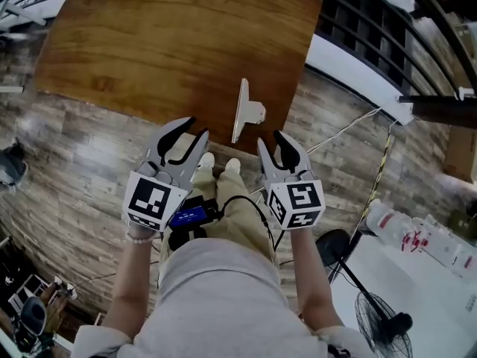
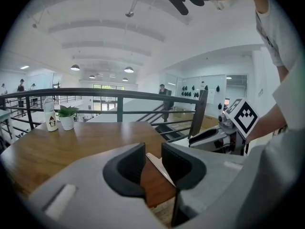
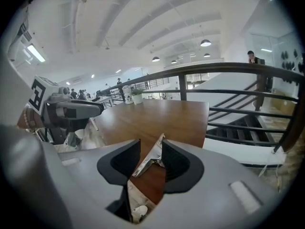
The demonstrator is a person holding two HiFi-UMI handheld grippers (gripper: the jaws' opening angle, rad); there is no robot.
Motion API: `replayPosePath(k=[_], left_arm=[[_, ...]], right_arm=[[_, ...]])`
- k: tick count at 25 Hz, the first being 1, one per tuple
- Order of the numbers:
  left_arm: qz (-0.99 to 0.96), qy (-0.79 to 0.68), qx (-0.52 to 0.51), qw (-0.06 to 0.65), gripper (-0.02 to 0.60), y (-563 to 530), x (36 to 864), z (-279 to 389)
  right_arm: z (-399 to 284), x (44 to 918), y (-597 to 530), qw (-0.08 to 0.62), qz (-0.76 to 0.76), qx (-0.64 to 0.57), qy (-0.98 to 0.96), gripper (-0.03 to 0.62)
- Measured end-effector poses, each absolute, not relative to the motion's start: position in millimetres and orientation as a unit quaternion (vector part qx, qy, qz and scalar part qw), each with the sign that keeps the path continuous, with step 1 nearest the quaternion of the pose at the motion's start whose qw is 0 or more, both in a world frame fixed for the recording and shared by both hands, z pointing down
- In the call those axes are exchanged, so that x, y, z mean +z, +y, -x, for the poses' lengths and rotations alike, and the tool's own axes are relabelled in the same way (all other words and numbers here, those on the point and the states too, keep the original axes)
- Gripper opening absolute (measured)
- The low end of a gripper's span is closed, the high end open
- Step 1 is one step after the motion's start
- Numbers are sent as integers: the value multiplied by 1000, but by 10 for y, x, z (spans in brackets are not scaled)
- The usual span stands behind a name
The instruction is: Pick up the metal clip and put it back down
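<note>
The metal clip is a pale flat strip with a small bracket on one side, lying on the wooden table close to its near edge. My left gripper hovers just short of that edge, left of the clip, jaws open and empty. To the right of the clip, the right gripper is also open with nothing in it. In the left gripper view the clip shows beyond the gap of the left gripper. In the right gripper view the clip lies past the right gripper.
A potted plant and a white bottle stand at the table's far end. A dark railing runs behind and beside the table. The person's feet stand at the near edge. A floor fan and a cable are to the right.
</note>
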State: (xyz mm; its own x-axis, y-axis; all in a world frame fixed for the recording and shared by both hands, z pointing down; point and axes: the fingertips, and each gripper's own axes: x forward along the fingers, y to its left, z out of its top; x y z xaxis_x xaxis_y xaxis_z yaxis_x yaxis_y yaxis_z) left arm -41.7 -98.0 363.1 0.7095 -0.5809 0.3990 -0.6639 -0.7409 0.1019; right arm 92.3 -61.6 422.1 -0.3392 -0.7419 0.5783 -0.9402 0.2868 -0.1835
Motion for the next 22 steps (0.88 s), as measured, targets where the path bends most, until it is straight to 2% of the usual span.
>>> replayPosePath(k=[22], left_arm=[[-899, -362, 192, 155, 98, -1182, 4121, 529]], right_arm=[[-904, 5070, -976, 207, -520, 335, -758, 166]])
